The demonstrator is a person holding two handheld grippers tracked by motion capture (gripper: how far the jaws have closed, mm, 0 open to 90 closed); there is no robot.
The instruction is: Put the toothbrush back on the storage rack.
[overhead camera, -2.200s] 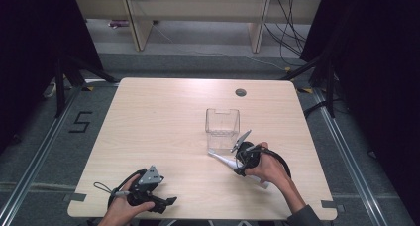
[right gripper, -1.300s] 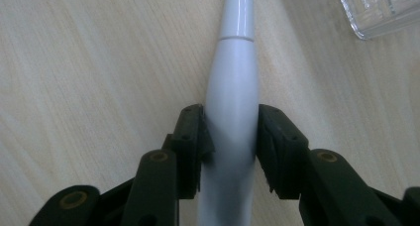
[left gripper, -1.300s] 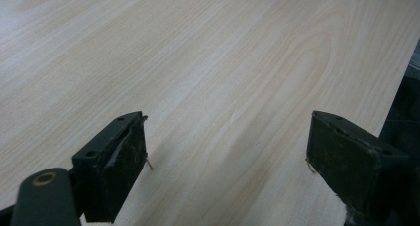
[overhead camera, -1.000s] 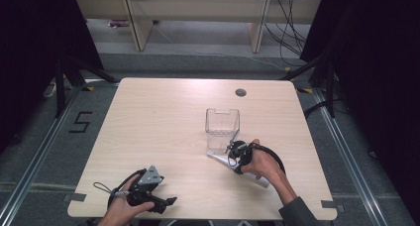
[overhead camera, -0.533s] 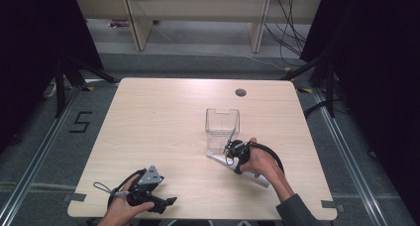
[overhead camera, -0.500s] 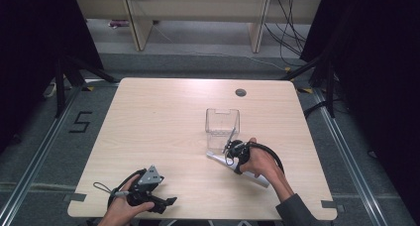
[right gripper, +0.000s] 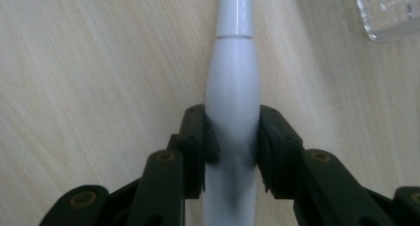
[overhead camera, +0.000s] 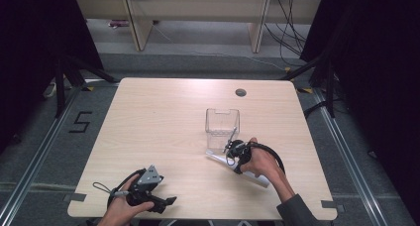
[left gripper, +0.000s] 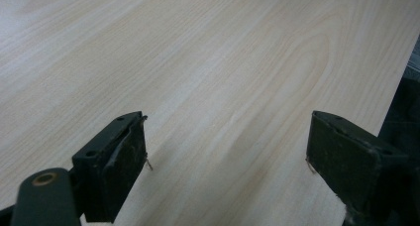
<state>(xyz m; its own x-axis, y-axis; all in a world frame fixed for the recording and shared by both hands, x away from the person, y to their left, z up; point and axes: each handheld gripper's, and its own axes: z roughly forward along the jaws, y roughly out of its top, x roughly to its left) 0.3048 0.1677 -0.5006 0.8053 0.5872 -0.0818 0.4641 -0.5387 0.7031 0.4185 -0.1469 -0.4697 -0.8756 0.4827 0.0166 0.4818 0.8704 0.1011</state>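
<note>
- High view: a pale wooden table (overhead camera: 163,117) takes up the middle of the frame, with a small dark round hole (overhead camera: 240,92) near its upper right edge.
- A clear plastic box (overhead camera: 222,126) stands right of the table's centre, its open top facing up.
- Just below the box, in the lower right part of the table, the right hand (overhead camera: 260,161) holds the right gripper (overhead camera: 232,151) low over a long white pen-like stick (overhead camera: 218,158) that lies slanted on the wood, one end near the box's foot and the other under the hand.
- In the lower left of the frame, the left hand (overhead camera: 119,212) holds the left gripper (overhead camera: 168,202) near the table's bottom edge, well apart from the box.
- Right gripper view: the two black jaws are clamped on the white stick (right gripper: 233,107) from both sides; the stick runs up the middle of the frame, and a corner of the clear box (right gripper: 391,10) shows at the upper right.
- Left gripper view: the jaws stand wide apart with nothing between them but bare wood (left gripper: 223,62).
</note>
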